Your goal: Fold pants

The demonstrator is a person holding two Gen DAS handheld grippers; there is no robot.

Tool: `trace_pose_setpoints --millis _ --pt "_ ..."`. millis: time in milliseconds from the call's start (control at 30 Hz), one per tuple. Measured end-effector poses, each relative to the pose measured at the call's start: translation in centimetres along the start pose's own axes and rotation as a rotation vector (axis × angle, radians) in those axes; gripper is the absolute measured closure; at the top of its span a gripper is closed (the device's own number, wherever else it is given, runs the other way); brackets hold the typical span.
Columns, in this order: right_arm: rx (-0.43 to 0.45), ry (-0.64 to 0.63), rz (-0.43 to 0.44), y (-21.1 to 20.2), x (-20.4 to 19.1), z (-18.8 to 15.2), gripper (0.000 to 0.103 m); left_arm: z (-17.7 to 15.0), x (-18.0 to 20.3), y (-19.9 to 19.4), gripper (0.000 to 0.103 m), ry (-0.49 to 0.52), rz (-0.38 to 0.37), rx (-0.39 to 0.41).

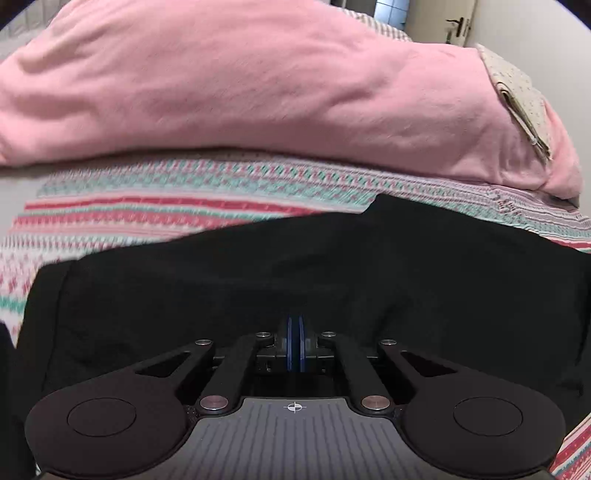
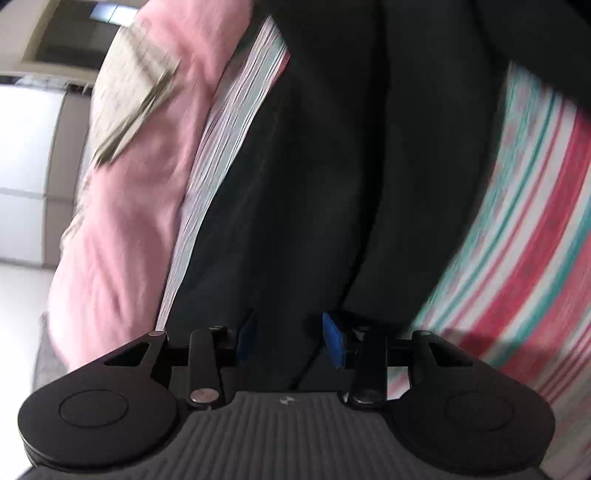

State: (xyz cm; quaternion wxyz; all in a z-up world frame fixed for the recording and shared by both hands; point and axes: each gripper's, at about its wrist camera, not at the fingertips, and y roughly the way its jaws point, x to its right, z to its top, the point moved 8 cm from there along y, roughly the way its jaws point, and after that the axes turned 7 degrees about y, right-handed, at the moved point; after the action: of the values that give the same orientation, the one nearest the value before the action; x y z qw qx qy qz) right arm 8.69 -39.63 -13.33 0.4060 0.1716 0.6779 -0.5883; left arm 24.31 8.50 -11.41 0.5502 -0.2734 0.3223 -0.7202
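The black pants (image 1: 332,266) lie across the patterned bed sheet (image 1: 166,199), filling the lower half of the left wrist view. My left gripper (image 1: 295,325) is shut, its blue pads pressed together with the black cloth bunched right at their tips. In the blurred right wrist view the pants (image 2: 332,166) run up the middle as a long dark band. My right gripper (image 2: 288,332) is just above them, its blue pads (image 2: 332,339) well apart and gripping nothing.
A big pink duvet (image 1: 258,81) lies along the far side of the pants. A folded cream cloth (image 1: 517,92) rests on its right end. A door (image 1: 458,26) and a wall are beyond. Striped sheet (image 2: 535,221) shows to the right of the pants.
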Motion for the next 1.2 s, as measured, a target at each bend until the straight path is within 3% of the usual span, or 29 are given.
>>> trace_pose_setpoints --millis 100,233,333,367,467,533,600,700,767,867,967,1067,1200 --pt "-0.017 -0.072 -0.023 1.3 -0.5 -3.0 0.061 -1.1 -0.9 0.8 0.098 -0.020 0.013 -0.030" --pt "0.065 -0.095 -0.046 2.5 -1.4 -3.1 0.062 -1.8 -1.1 1.2 0.098 -0.043 0.010 -0.049" --pt "0.253 -0.107 -0.099 2.3 -1.7 -0.9 0.080 -2.1 -1.4 1.1 0.098 -0.073 0.007 -0.063" --pt "0.305 -0.091 -0.112 2.0 -1.5 0.1 0.096 -2.1 -1.5 1.1 0.098 -0.079 0.004 -0.066" --pt "0.444 -0.044 -0.113 -0.2 -1.4 1.6 0.102 -2.3 -1.6 1.3 0.098 -0.077 0.012 -0.075" --pt "0.587 -0.162 -0.196 -2.5 -2.8 1.1 0.103 -2.5 -1.6 1.5 0.098 -0.076 0.015 -0.081" --pt "0.722 -0.370 -0.317 -4.0 -5.0 -0.2 0.103 -2.6 -1.5 1.6 0.098 -0.070 0.024 -0.087" --pt "0.826 -0.698 -0.530 -3.7 -7.6 -2.8 0.097 -2.6 -1.3 1.8 0.098 -0.051 0.039 -0.091" --pt "0.798 -0.633 -0.547 -3.1 -6.6 -1.7 0.097 -2.7 -1.2 1.8 0.098 -0.043 0.041 -0.091" --pt "0.679 -0.252 -0.350 -3.6 -2.6 2.6 0.097 -2.8 -1.4 1.8 0.098 -0.043 0.032 -0.091" --pt "0.722 -0.055 -0.285 -4.9 -0.8 6.3 0.096 -2.8 -1.4 1.8 0.098 -0.044 0.027 -0.093" --pt "0.844 -0.094 -0.303 -8.0 -1.9 8.2 0.096 -2.8 -1.4 1.8 0.098 -0.041 0.028 -0.098" --pt "1.035 -0.224 -0.294 -12.7 -4.1 7.9 0.093 -2.8 -1.3 1.9 0.098 -0.041 0.028 -0.099"
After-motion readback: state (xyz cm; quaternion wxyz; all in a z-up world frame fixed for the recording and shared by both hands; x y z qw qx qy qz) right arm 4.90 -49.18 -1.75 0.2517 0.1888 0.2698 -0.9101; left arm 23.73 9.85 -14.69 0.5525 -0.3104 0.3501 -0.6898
